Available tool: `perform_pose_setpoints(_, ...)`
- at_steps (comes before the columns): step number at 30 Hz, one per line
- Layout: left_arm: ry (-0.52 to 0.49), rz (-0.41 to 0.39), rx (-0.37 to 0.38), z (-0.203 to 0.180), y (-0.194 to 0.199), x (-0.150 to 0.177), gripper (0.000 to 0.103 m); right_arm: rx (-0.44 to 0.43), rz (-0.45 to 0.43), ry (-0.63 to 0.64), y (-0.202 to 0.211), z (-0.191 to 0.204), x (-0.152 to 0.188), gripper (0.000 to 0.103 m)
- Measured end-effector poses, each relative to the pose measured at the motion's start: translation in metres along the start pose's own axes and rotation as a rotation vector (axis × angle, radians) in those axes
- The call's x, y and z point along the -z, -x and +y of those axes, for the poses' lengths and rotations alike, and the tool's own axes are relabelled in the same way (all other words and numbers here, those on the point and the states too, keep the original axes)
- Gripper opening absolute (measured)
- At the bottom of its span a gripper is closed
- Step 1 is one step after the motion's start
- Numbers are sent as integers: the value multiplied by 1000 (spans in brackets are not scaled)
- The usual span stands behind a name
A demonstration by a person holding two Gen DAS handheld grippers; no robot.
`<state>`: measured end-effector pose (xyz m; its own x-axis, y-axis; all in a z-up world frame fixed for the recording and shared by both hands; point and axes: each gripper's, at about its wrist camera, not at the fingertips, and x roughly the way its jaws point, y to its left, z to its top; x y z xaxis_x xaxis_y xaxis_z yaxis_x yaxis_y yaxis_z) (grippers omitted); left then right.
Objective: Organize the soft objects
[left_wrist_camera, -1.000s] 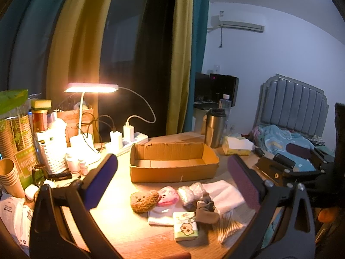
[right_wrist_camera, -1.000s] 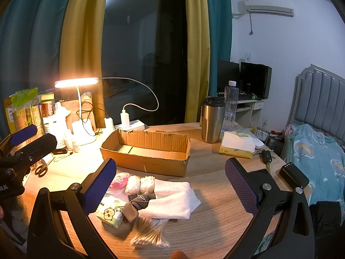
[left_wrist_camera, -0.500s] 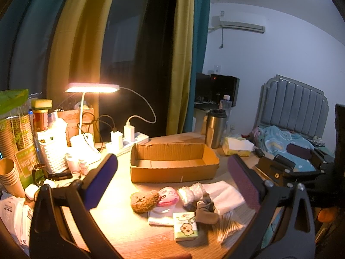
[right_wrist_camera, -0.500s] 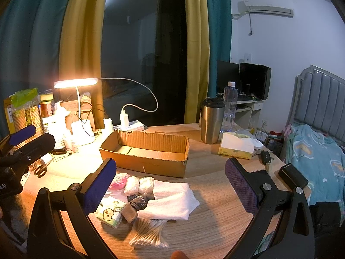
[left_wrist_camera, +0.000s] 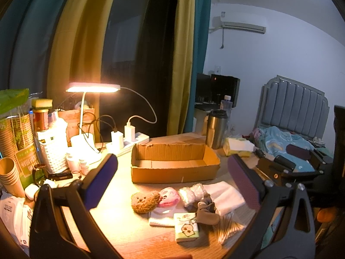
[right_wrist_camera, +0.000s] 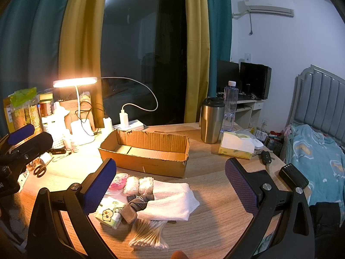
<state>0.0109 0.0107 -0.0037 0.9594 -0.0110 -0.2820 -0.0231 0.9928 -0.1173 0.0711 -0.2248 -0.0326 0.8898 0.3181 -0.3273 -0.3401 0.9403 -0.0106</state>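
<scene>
An empty open cardboard box point(left_wrist_camera: 174, 166) point(right_wrist_camera: 146, 151) stands mid-table. In front of it lies a pile: a brown plush point(left_wrist_camera: 145, 201), a pink plush point(left_wrist_camera: 169, 196) point(right_wrist_camera: 118, 180), two white wrapped rolls point(right_wrist_camera: 139, 185), a folded white towel point(right_wrist_camera: 172, 200) point(left_wrist_camera: 224, 196), a grey sock point(right_wrist_camera: 133, 207), a tissue pack point(right_wrist_camera: 110, 212) point(left_wrist_camera: 185, 229) and a bag of cotton swabs point(right_wrist_camera: 148, 233). My left gripper point(left_wrist_camera: 172, 185) is open and empty above the pile. My right gripper point(right_wrist_camera: 170, 187) is open and empty over the towel.
A lit desk lamp point(right_wrist_camera: 75, 82), power strip point(right_wrist_camera: 129, 127), white basket point(left_wrist_camera: 54, 153) and paper cups point(left_wrist_camera: 8, 177) crowd the left. A steel tumbler point(right_wrist_camera: 212, 120), water bottle point(right_wrist_camera: 230, 105) and tissue box point(right_wrist_camera: 236, 145) stand right of the box. Bed point(right_wrist_camera: 319, 151) at right.
Both views have shifted only slightly; the grippers stay open and the objects have not moved.
</scene>
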Motion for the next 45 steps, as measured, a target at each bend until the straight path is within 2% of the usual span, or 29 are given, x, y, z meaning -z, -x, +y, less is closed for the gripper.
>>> perform_pose_setpoints(13,11,68,-21,11,-22,14,102,2,51,-12,-10,-14,2,102)
perform_pose_setpoints(27,36,178,-62,27,-73,31,102,6,155,-29,-68,-26,15,102)
perform_pose_setpoints(45,80,364,-143,59,-150,64,102,-58,350,-63,-138,-40,50,102)
